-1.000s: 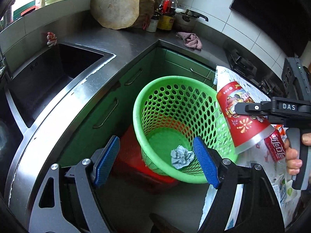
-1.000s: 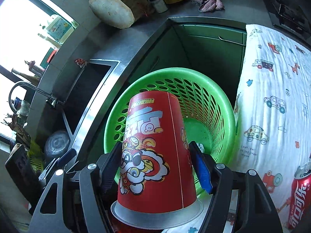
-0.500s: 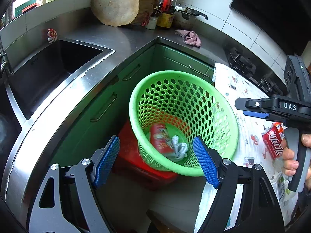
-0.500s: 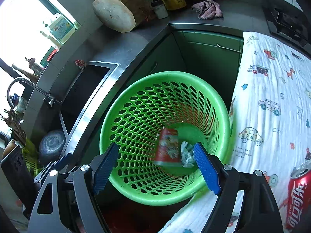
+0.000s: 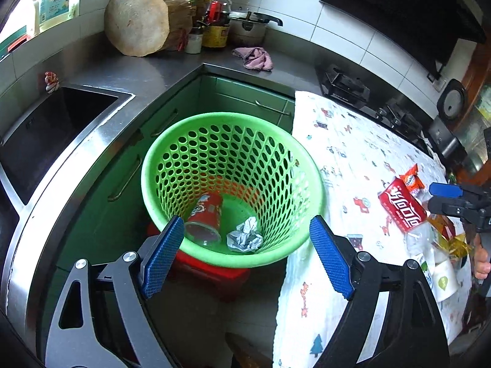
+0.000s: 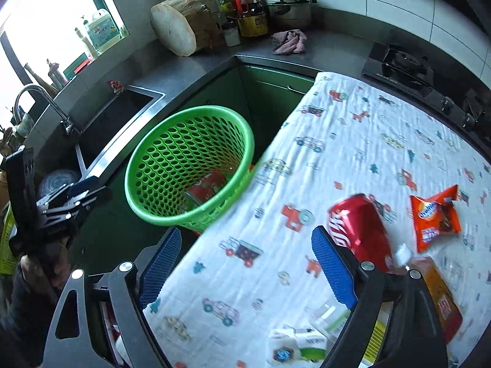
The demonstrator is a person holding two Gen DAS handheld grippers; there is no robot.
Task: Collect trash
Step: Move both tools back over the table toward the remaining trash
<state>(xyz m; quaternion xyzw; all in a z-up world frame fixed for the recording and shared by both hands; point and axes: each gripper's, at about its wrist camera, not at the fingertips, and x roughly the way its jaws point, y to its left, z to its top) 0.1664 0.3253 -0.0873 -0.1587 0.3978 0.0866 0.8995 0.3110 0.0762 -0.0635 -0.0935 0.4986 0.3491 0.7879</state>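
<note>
A green perforated basket (image 5: 159, 165) stands on a red stool beside the cloth-covered table (image 5: 346, 165). Inside lie a red paper cup (image 5: 205, 214) and a crumpled grey wad (image 5: 245, 236). My left gripper (image 5: 245, 257) is open and empty, just in front of the basket. My right gripper (image 6: 245, 263) is open and empty over the table's left edge. Beside its right finger lie a red cola can (image 6: 356, 230), an orange snack packet (image 6: 435, 220), a brown wrapper (image 6: 442, 300) and a white-green carton (image 6: 294, 346). The basket (image 6: 144, 165) and cup (image 6: 208, 187) also show in the right wrist view.
A steel counter with a sink (image 5: 46, 132) runs along the left. A wood chopping block (image 5: 138, 24), bottles, a pot and a pink rag (image 5: 254, 58) stand at the back corner. A gas stove (image 6: 399, 64) lies behind the table.
The right gripper opened and let go of the red cup, which fell into the basket. The right gripper then swung right, over the table toward the can.
</note>
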